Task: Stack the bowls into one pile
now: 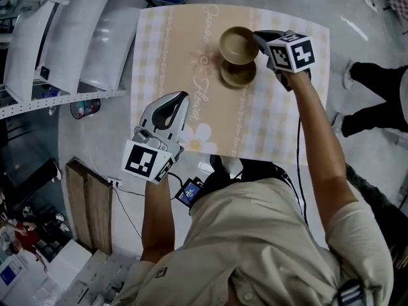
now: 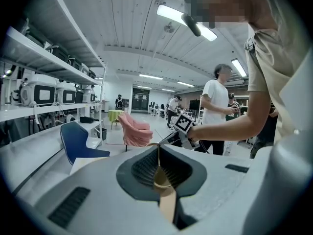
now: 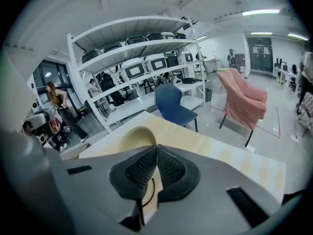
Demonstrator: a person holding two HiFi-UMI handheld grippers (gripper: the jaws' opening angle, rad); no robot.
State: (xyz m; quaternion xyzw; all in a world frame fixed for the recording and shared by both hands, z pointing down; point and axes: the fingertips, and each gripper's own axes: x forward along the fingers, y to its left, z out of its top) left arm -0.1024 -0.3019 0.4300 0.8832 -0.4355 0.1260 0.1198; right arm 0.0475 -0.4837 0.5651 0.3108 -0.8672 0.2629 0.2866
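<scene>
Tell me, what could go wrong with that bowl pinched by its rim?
The right tongs pinch the held bowl only at its rim, so it could tilt or slip out. It hangs near the second bowl on the table; a badly centred drop might knock it or leave a crooked stack.

A table (image 1: 138,75) is covered edge to edge by a beige checked cloth (image 1: 280,123) printed with flowers and script. One brown bowl (image 1: 237,77) sits upright on the cloth, on the table's far half, slightly right of the middle
</scene>
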